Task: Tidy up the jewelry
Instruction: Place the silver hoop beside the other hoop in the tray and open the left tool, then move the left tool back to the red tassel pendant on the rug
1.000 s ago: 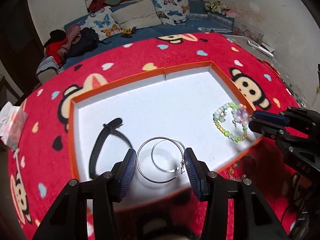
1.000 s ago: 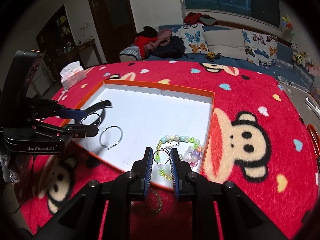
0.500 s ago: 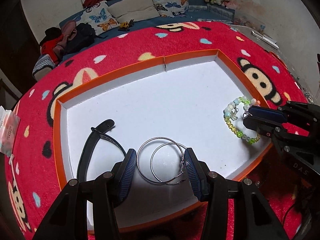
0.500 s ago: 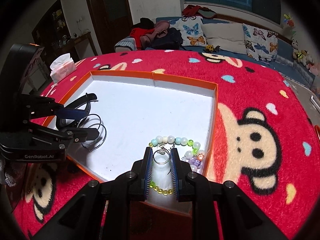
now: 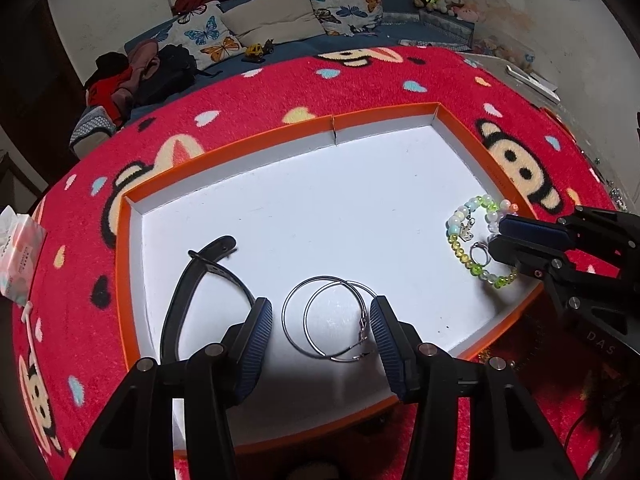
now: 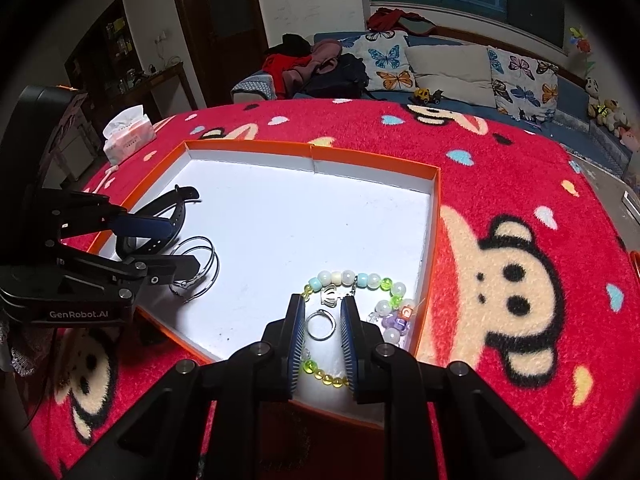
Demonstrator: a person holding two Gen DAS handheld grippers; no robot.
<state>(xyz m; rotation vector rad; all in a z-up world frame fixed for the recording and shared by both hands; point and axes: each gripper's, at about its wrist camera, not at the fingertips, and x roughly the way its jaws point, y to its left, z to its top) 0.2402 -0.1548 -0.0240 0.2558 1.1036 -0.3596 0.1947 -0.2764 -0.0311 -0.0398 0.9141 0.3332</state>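
Note:
A white tray with an orange rim (image 5: 384, 114) (image 6: 312, 148) lies on the red monkey blanket. Two silver hoop earrings (image 5: 320, 320) (image 6: 200, 260) rest on its floor between the pads of my left gripper (image 5: 320, 304) (image 6: 184, 246). The clasp touches the right pad and a thin gap shows at the left pad. My right gripper (image 6: 321, 300) (image 5: 496, 235) is shut on a small silver ring (image 6: 319, 325) (image 5: 478, 254), low over a pastel bead bracelet (image 6: 360, 280) (image 5: 460, 224) in the tray's right corner. A black strap (image 5: 188, 280) (image 6: 176, 200) lies at the tray's left.
A tissue pack (image 5: 18, 248) (image 6: 128, 132) sits on the blanket left of the tray. The tray's middle floor (image 5: 340, 220) is bare white. A sofa with butterfly cushions (image 6: 388, 60) and clothes runs behind the blanket.
Both grippers came forward and down from the tray's near edge to over its floor. The hoops now sit slightly off the left pad. The ring stays between the right pads.

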